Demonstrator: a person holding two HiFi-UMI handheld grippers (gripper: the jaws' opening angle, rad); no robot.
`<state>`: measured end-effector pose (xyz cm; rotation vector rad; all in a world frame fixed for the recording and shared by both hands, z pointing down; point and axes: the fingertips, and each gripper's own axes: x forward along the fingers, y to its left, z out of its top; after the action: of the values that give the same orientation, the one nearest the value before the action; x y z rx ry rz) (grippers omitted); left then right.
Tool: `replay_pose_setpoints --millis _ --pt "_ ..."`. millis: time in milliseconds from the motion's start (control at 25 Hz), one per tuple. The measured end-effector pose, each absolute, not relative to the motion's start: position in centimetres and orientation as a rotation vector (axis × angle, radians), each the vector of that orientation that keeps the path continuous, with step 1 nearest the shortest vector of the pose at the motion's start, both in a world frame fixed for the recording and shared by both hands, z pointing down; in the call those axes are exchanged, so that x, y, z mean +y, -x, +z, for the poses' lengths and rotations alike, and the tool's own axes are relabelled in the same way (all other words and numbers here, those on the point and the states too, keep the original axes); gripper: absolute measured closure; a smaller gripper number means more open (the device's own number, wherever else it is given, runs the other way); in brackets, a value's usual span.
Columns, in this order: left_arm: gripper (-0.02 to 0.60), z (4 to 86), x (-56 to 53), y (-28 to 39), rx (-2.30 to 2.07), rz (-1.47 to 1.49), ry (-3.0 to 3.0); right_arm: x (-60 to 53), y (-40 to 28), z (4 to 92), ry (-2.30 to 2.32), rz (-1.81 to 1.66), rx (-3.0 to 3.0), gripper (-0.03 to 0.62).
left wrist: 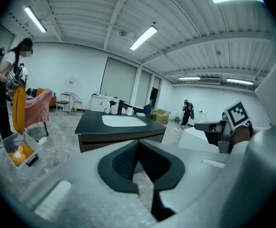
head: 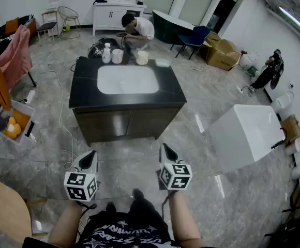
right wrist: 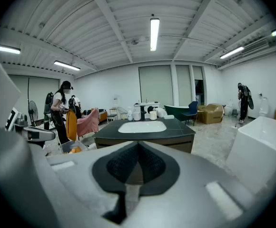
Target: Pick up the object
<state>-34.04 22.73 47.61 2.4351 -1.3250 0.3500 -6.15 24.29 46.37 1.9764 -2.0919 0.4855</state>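
Note:
A black counter [head: 85, 94] with a white inset basin [head: 128, 79] stands ahead of me on the grey floor. Along its far edge stand a white bottle [head: 106, 53], a white cup [head: 117, 56], a white jug [head: 142, 58] and a flat white dish [head: 162, 62]. Both grippers hover low over the floor, well short of the counter. My left gripper [head: 89, 157] [left wrist: 138, 144] is shut with nothing between its pads. My right gripper [head: 166, 150] [right wrist: 138, 145] is shut and empty too. The counter [right wrist: 145, 132] shows straight ahead in the right gripper view.
A person [head: 137, 30] crouches behind the counter. A white tub [head: 245, 133] stands to the right. A clear bin of orange things [head: 13, 123], a pink cloth [head: 15, 53] and a floor cable [head: 62, 118] are on the left. Cardboard boxes [head: 222, 53] and a blue chair [head: 196, 37] sit far back.

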Motion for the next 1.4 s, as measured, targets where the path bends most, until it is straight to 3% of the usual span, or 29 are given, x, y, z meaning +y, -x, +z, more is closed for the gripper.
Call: replay_pose_setpoints --millis 720,760,960,1080,1400 --pt "0.571 47.9 20.5 24.9 -1.501 0.409 -2.312 18.4 -2.5 46.8 -1.846 0.509 -2.291 0.59" --pt "0.571 47.8 20.2 24.1 -1.516 0.406 -2.309 18.1 -3.2 46.7 -1.833 0.512 -2.319 0.581" --pt "0.571 47.1 18.9 19.6 -1.59 0.395 -2.307 16.6 -7.0 47.2 -1.725 0.568 -2.402 0.372" --pt "0.571 47.0 18.7 17.5 -1.617 0.401 -2.296 16.0 -9.4 47.7 -1.729 0.6 -2.401 0.295" --pt "0.571 47.3 16.7 14.8 -1.628 0.431 -2.277 14.4 -13.2 49.2 -1.738 0.656 -2.366 0.27"
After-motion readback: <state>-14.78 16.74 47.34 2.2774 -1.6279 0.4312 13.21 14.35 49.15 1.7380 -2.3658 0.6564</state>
